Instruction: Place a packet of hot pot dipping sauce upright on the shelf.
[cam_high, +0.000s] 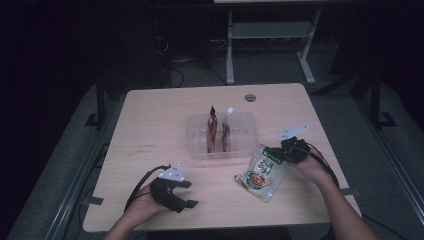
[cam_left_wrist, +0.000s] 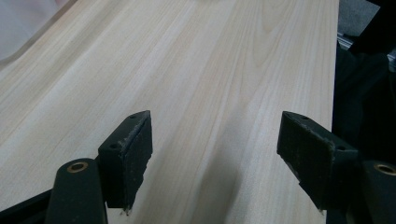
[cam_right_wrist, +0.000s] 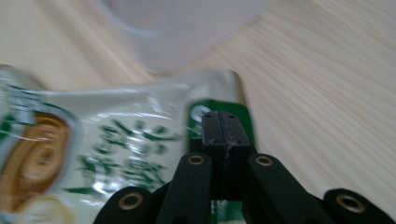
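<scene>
My right hand-held gripper (cam_right_wrist: 223, 140) is closest in its own view: the two black jaws are pressed flat together on the green top edge of the food pouch (cam_right_wrist: 93, 154), so it is clamped on that pouch at one upper corner. From above, the same right hand-held gripper (cam_high: 286, 152) sits at the pouch's (cam_high: 261, 172) far right corner, and the rest of the pouch slopes away from the jaws toward me and to the left, its lower end at or just above the surface (cam_high: 150, 130); I can't tell whether it touches.

I judge the pouch soft and floppy: glossy film that creases and glints, with the contents settled low, so it will sag and swing from a corner hold. The film looks slick, so the flat sealed strip along the top is the place to pinch; the bulging middle would squash and slip. It seems light enough for one corner, though a second hold on the opposite corner would steady it.

Just beyond the jaws stands the clear plastic tray (cam_high: 197, 150), with two slim sachets (cam_high: 219, 129) upright inside.

My left hand-held gripper (cam_high: 181, 196) rests well apart from the pouch, jaws spread wide over bare wood, holding nothing.
</scene>
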